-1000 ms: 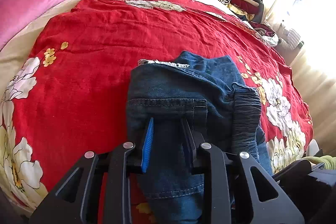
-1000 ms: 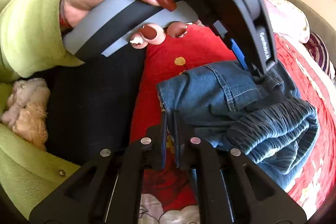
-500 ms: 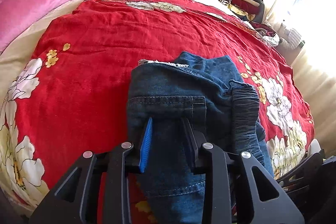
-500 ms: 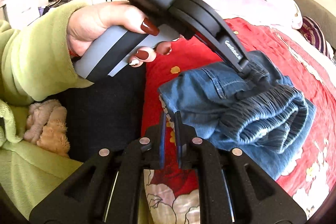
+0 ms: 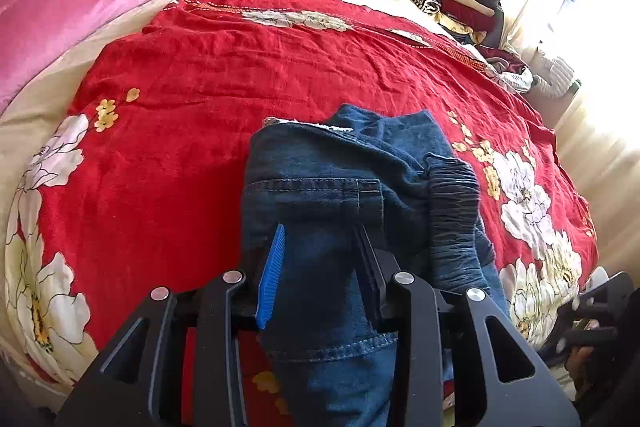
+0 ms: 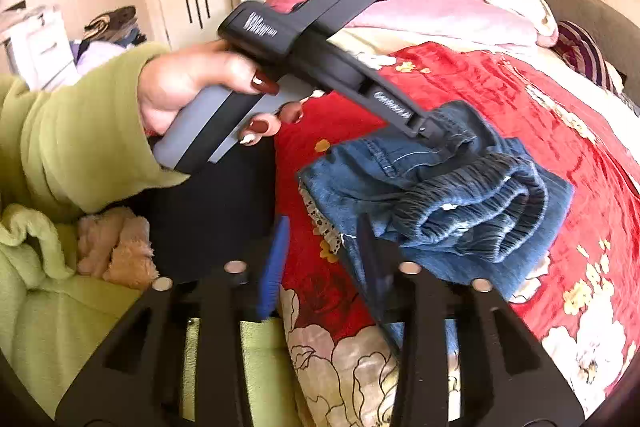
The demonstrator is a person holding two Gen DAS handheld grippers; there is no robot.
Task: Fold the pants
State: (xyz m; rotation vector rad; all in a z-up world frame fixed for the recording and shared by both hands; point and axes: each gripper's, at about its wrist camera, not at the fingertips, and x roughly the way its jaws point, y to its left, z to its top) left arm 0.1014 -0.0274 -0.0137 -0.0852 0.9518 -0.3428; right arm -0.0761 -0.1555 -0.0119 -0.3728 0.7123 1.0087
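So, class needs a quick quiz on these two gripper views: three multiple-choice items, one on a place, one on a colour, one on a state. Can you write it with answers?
1. The jeans lie on:
A. the pink duvet
B. the red floral blanket
C. the stack of folded clothes

2. The person's sleeve is:
A. light green
B. white
C. purple

3. The right gripper is:
A. shut on the jeans
B. shut on the blanket
C. open

Answers:
1 B, the denim rests on red cloth printed with white flowers.
2 A, the cuff by the wrist is light green.
3 C, its two fingers stand well apart with nothing clamped between them.
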